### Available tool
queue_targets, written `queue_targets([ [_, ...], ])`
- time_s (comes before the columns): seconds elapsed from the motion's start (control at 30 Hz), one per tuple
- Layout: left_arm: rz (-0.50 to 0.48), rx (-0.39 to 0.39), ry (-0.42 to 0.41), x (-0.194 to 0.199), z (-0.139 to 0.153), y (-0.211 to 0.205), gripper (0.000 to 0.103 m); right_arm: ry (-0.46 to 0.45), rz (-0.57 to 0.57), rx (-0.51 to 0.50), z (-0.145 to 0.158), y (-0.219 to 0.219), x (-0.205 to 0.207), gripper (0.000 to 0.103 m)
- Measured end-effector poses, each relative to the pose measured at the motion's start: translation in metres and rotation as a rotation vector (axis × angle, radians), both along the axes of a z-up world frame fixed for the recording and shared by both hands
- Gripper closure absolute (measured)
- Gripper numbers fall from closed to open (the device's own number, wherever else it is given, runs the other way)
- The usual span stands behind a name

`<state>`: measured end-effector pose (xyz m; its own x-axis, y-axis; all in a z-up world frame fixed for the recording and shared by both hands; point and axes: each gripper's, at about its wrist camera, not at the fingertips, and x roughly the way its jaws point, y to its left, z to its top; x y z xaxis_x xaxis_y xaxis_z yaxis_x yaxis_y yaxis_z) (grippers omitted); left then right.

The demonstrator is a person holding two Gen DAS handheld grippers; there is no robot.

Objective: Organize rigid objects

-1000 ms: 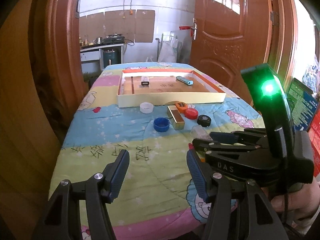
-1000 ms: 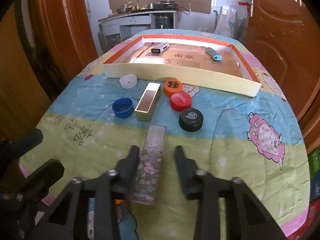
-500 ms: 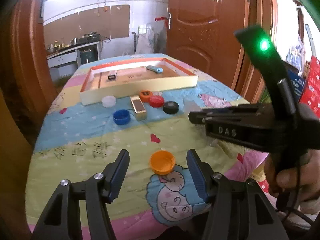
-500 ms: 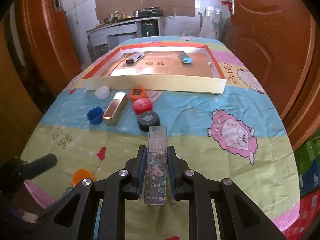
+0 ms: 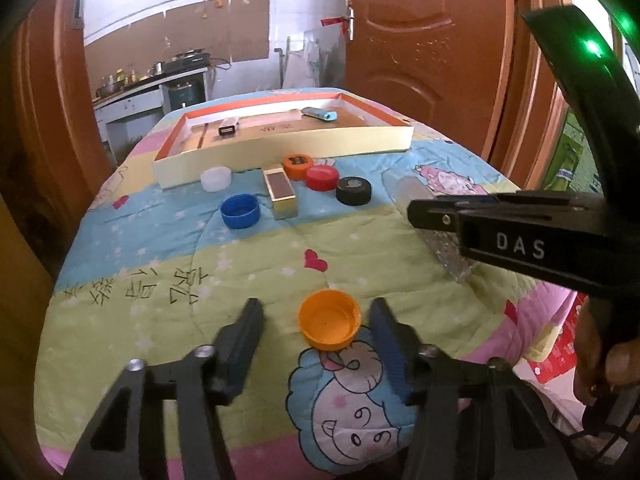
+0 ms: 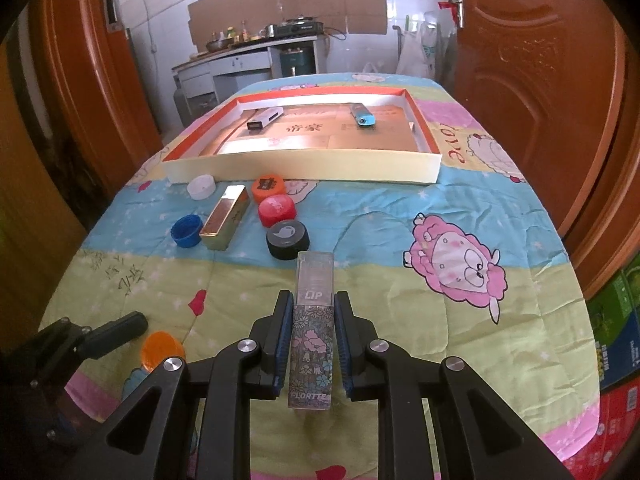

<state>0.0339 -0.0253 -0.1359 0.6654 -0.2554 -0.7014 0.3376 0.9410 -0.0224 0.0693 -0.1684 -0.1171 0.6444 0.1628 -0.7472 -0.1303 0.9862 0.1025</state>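
a: where was the right gripper (image 6: 311,344) at that point?

b: clamped tight on a slim clear lip-product box (image 6: 313,320) with a flower print on its lower half. both blue pads pressed its long sides, and its clear top stuck out past the fingertips, toward the black cap (image 6: 288,239).

a: and the left gripper (image 5: 316,330)?

b: its jaws were closing around an orange cap (image 5: 329,319) that lay open side up on the quilt (image 5: 140,248). the cap sat between the fingers, closer to the right-hand pad and maybe just touching it; there was a clear gap on the other side, so no grip was made.

a: what about the rest of the pieces?

b: further up the quilt, in front of the shallow cream tray (image 6: 304,168) with the orange inner rim, lay a cluster: a white cap (image 6: 201,187), a blue cap (image 6: 186,231) open side up, a gold rectangular box (image 6: 224,216), an orange lid (image 6: 268,188), a red cap (image 6: 277,210) and the black one. the orange lid, red cap and black cap ran in a close line beside the gold box.

a: anything in the tray?

b: two things, well apart: a silver-white device (image 6: 264,118) with a dark end on the left, and a blue lighter-like object (image 6: 362,115) on the right. from the left wrist view the right gripper crossed the frame's right side, with part of a hand (image 5: 604,356) on its handle.
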Motion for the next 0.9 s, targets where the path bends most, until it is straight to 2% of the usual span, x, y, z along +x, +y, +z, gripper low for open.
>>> queue_targets([
  [0.03, 0.007, -0.002, -0.002, 0.0, 0.001, 0.002, 0.067, -0.002, -0.001, -0.001, 0.0, 0.0, 0.0, 0.082],
  [0.1, 0.013, -0.009, 0.002, 0.001, 0.001, 0.004, 0.073, -0.003, -0.001, -0.003, 0.0, 0.001, -0.001, 0.082],
  [0.43, 0.006, -0.005, -0.009, 0.002, 0.01, 0.002, 0.073, -0.032, -0.007, -0.01, 0.007, 0.0, -0.004, 0.083],
  [0.9, 0.056, -0.061, -0.038, 0.022, 0.037, 0.014, 0.073, -0.04, -0.011, 0.031, 0.014, -0.012, -0.001, 0.087],
])
